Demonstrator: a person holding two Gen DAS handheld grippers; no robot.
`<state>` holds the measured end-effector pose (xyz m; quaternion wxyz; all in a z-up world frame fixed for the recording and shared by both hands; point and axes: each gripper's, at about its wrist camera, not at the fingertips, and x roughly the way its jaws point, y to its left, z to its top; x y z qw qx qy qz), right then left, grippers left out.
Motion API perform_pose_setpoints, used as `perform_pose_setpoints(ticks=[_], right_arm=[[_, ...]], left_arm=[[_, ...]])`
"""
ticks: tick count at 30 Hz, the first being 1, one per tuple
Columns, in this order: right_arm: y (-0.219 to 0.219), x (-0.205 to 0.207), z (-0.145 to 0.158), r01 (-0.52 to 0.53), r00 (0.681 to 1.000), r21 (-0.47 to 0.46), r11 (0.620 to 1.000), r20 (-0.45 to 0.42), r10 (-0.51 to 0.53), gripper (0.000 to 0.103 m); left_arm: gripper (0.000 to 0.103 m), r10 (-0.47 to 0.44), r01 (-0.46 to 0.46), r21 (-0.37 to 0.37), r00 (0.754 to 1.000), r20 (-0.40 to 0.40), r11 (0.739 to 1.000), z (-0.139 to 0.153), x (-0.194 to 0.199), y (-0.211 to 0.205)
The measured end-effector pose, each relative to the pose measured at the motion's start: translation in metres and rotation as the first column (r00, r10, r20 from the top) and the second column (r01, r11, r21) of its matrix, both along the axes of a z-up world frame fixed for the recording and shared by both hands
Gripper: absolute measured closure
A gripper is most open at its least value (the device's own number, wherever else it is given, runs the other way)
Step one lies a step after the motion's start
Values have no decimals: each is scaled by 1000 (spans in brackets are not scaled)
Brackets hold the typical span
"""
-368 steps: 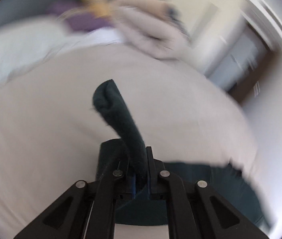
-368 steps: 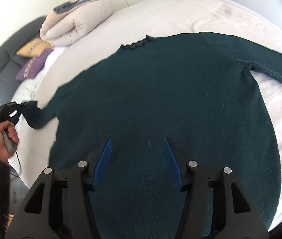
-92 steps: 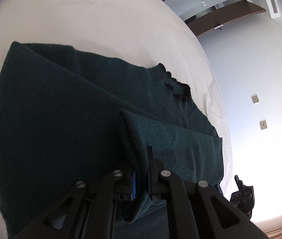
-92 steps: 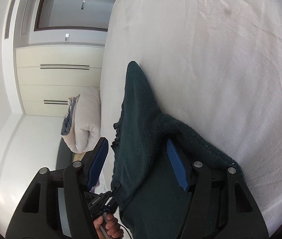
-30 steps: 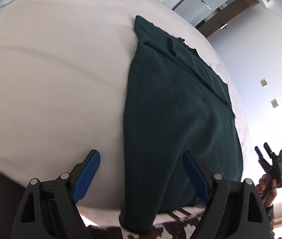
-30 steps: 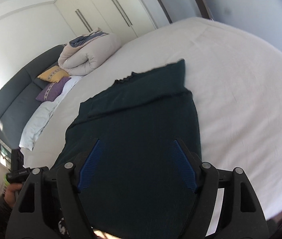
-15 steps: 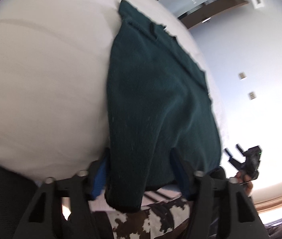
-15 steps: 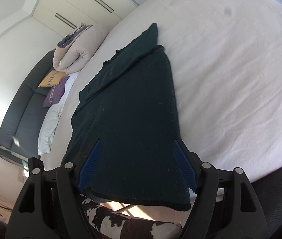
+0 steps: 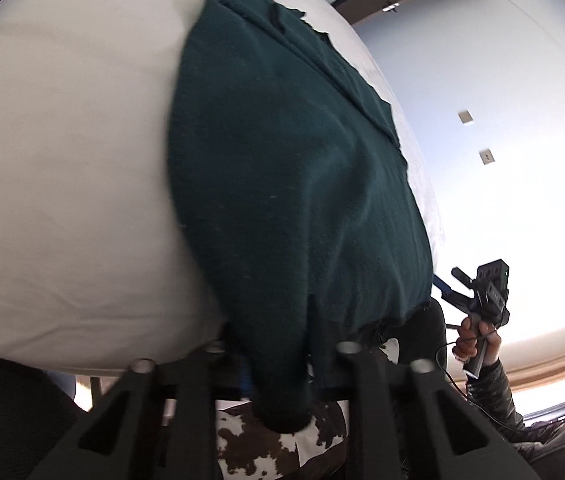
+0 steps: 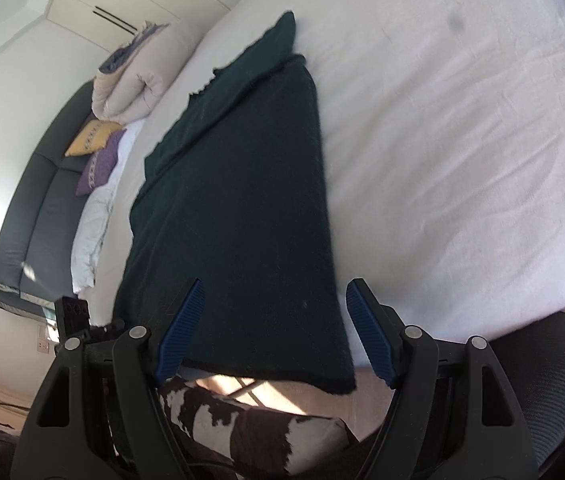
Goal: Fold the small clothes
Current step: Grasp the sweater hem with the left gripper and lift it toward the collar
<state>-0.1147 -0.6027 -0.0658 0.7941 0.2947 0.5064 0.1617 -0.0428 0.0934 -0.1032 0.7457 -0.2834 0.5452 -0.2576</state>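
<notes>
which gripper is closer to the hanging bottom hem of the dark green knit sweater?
Left. The left gripper has just closed on the dark green knit sweater at its hem; the right gripper stands open, its fingers either side of the hem without pressing it.

— Can you read any writing, label or brand from where you hold the grippers?

— No. Nothing you see carries legible text. The dark green sweater (image 10: 242, 208) shows no tag or print facing you.

— What about the wall behind the bed?

— In your left wrist view, two small wall plates (image 9: 465, 117) sit on the pale wall, but they are blank squares at this size; no marking can be made out.

— And the cushions?

— The yellow cushion (image 10: 92, 137) and the purple cushion (image 10: 100, 164) bear a woven band of pattern, not letters. No numbers or signs appear anywhere you look.
</notes>
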Motion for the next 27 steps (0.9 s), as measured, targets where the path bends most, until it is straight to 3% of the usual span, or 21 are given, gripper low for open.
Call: perform_pose_setpoints(ticks=[12, 17, 19, 21, 23, 27], right_arm=[[3, 4, -32, -39, 987, 64, 997, -154, 49, 32], [11, 8, -39, -50, 985, 56, 997, -165, 58, 52], [12, 7, -42, -49, 983, 49, 998, -173, 57, 71], [13, 7, -43, -52, 983, 45, 998, -174, 60, 74], [15, 6, -42, -63, 984, 31, 998, -166, 67, 85], [18, 8, -37, -61, 988, 30, 998, -142, 64, 92]], left_arm=[[95, 8, -8, 36, 1000, 2, 999, 4, -8, 11], [95, 8, -8, 45, 1000, -2, 999, 5, -11, 11], [95, 10, -10, 47, 1000, -3, 999, 6, -11, 11], [95, 12, -12, 48, 1000, -3, 999, 6, -12, 11], [96, 14, -14, 51, 1000, -2, 999, 7, -12, 11], [96, 26, -27, 40, 1000, 14, 999, 11, -14, 11]])
